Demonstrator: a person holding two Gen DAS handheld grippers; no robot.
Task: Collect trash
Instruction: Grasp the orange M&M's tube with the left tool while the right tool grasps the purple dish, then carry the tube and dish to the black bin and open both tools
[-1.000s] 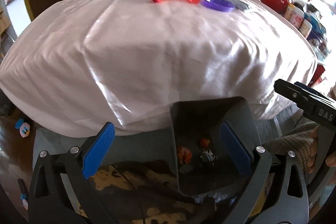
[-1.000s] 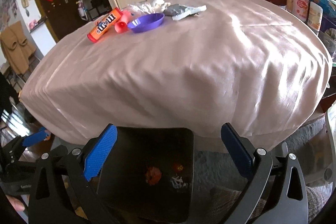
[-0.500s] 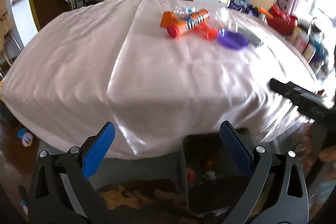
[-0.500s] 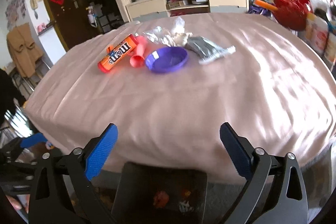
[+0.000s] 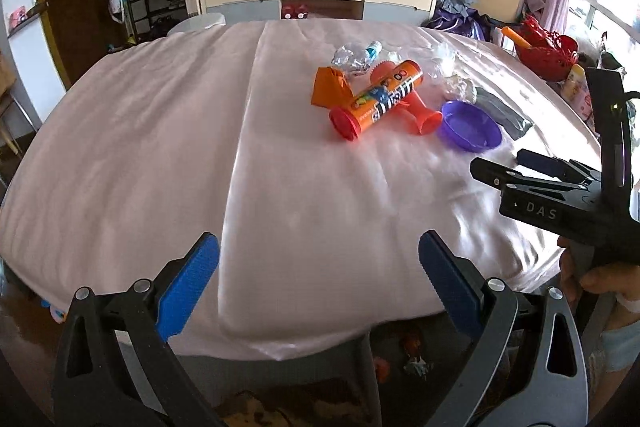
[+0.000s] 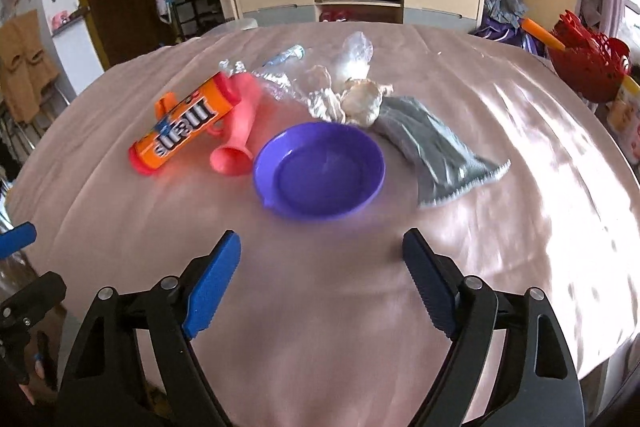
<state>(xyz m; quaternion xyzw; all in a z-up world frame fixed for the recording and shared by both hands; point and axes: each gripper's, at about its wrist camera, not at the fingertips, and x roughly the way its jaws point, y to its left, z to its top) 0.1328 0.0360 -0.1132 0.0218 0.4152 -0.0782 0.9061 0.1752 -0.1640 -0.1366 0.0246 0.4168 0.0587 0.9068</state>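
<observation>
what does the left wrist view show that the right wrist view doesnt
Only the left wrist view shows the dark bin below the table's near edge and the orange wrapper beside the tube. Only the right wrist view shows the whole grey pouch lying beside the dish. Both share the orange candy tube, the pink cup, the purple dish and the pink tablecloth; both tools, left and right, are open and empty.

Purple bowl (image 6: 320, 171); orange tube (image 6: 184, 123); pink tablecloth (image 6: 500, 235).
</observation>
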